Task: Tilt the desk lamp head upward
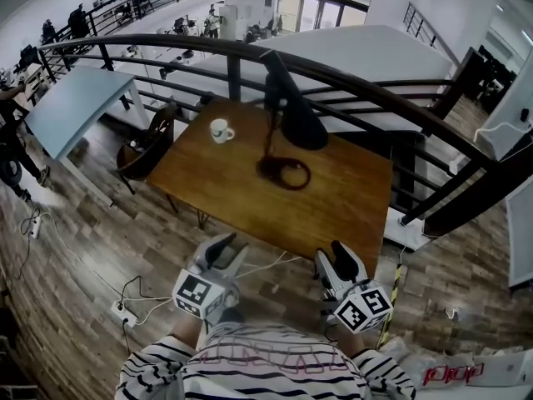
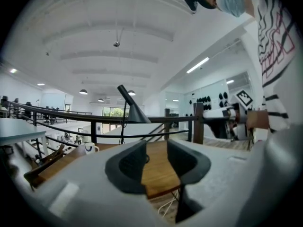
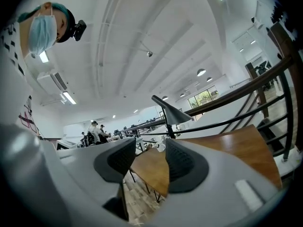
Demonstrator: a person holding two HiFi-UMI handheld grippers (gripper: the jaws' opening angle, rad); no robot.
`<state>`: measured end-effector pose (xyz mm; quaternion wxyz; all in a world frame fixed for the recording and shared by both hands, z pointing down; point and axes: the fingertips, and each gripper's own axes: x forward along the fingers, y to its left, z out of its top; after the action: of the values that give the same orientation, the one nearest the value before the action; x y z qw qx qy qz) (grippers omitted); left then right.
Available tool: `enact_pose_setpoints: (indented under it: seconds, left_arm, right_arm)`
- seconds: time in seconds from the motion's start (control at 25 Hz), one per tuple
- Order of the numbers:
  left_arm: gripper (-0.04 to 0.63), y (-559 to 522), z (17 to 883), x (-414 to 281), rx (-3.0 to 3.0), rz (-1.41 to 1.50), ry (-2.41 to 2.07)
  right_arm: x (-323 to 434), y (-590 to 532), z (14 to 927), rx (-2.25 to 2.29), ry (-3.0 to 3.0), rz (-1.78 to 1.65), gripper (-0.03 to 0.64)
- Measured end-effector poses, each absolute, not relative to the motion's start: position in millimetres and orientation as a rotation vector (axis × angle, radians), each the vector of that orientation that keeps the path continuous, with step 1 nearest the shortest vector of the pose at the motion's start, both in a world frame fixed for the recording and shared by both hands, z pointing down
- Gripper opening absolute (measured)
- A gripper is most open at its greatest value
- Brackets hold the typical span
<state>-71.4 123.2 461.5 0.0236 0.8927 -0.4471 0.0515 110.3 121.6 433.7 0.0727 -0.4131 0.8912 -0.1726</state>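
Left gripper (image 1: 226, 250) and right gripper (image 1: 337, 261) both hang open and empty just off the table's (image 1: 225, 190) near edge. The lamp (image 1: 291, 111) stands by the far edge, untouched. This looks like the approach; next, reach in and grip its head.

We see a table (image 1: 241, 194) of warm brown wood ahead of the fingers (image 2: 129, 167), smooth with a soft sheen. Beyond them the desk lamp (image 1: 291, 115) looks black and matt. The cup (image 1: 221, 130) looks white and glazed. The left gripper (image 1: 226, 250) and right gripper (image 1: 331, 261) have pale grey matt plastic shells, and their fingers carry dark, finely textured pads. Below the fingers, the floor (image 1: 92, 232) is grey-brown wood-grain planking.
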Motion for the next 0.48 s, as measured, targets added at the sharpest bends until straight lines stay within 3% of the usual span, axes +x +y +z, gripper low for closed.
enact_pose_setpoints:
  seconds: [0.48]
  left_arm:
    - [0.173, 29, 456, -146, 2.831, 0.186, -1.235]
  right_arm:
    - [35, 39, 424, -1.373, 2.588, -0.522, 0.222]
